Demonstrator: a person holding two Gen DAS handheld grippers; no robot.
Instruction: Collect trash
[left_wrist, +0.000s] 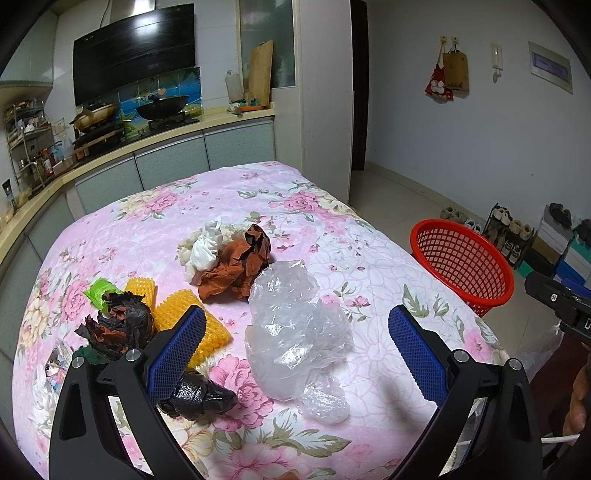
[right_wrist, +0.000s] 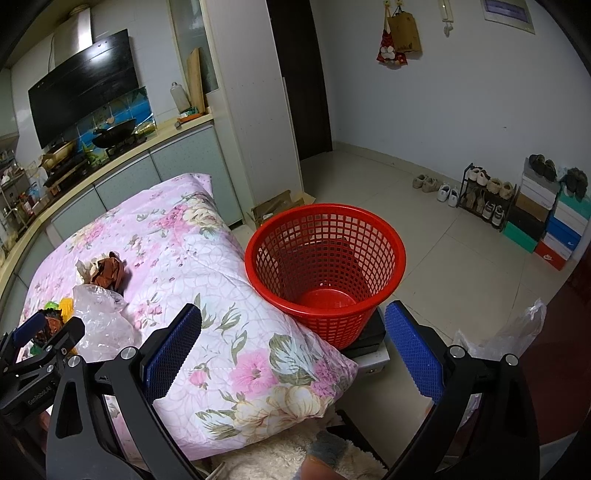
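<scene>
Nearest the left wrist camera, a crumpled black wad (left_wrist: 201, 397) lies on the floral quilt (left_wrist: 369, 266) by the near edge, partly behind one blue pad of the left gripper (left_wrist: 295, 354). That gripper's fingers stand wide apart, holding nothing, with a clear plastic bag (left_wrist: 295, 336) lying between and just beyond them. Towards the quilt's left edge sit a black-and-orange paper ball (left_wrist: 118, 328), a yellow spiky mat (left_wrist: 188, 321) and a green scrap (left_wrist: 98, 291). Nearer the middle, a brown paper wad (left_wrist: 240, 264) touches a white tissue bundle (left_wrist: 205, 245).

The right gripper (right_wrist: 293, 350) is also spread open and empty, hovering over the quilt's right corner. The red mesh basket (right_wrist: 325, 258) stands just beside that corner on a dark block, and looks empty, so by my reading the collecting has barely begun.

The likely trouble is the bag. It is thin and slippery, so a shallow pinch may catch only a fold and let it slide free over the floor. Pressing too low could snag the quilt as well. The basket looks light, and a bump might tip it.
</scene>
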